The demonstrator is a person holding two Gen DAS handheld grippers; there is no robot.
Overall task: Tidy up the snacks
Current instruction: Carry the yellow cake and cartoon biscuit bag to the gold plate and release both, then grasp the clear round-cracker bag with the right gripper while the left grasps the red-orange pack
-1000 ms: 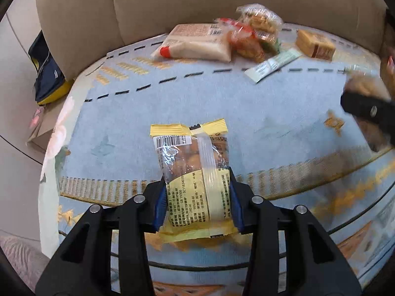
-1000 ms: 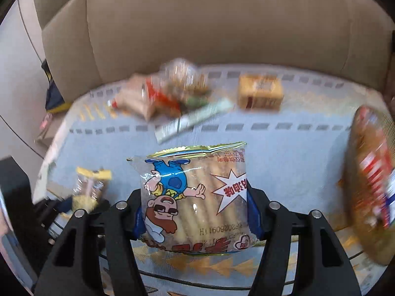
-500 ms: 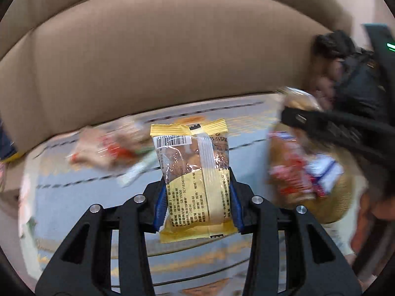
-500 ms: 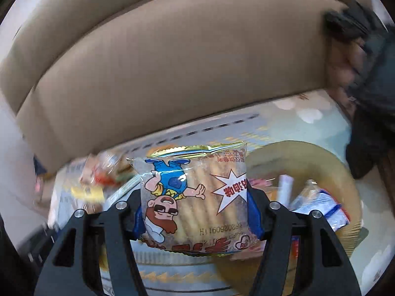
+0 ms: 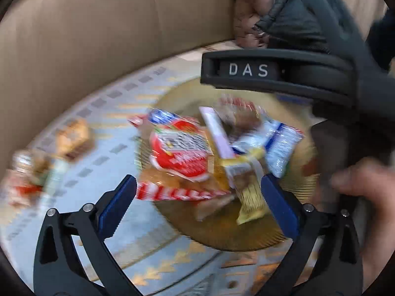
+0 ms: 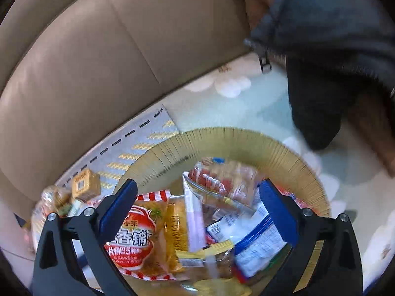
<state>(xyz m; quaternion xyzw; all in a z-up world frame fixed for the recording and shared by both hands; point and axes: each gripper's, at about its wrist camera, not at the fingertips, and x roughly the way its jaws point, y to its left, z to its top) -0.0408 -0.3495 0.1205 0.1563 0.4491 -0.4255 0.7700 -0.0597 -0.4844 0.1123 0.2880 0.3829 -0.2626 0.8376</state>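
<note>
A round gold tray [image 6: 222,135] holds several snack packets. Among them are a red-labelled packet [image 6: 133,244], a blue-and-white one [image 6: 259,244] and a blurred clear packet with red print [image 6: 222,182]. My right gripper [image 6: 197,209] hangs open over the pile with nothing between its fingers. My left gripper [image 5: 198,204] is also open above the tray [image 5: 222,236]. The yellow packet [image 5: 249,197] lies loose in the tray between its blue pads. The red-labelled packet [image 5: 180,153] lies just beyond.
A small brown box [image 5: 74,138] and a blurred heap of packets [image 5: 29,172] lie on the patterned mat to the left. The right tool's black housing marked DAS [image 5: 246,70] crosses above the tray, with a hand [image 5: 365,185] nearby. Beige sofa cushions [image 6: 98,61] and a dark jacket [image 6: 321,24] stand behind.
Both grippers swung right from the mat to the gold tray and opened. The yellow packet and the cartoon biscuit packet left their jaws and now lie in the tray.
</note>
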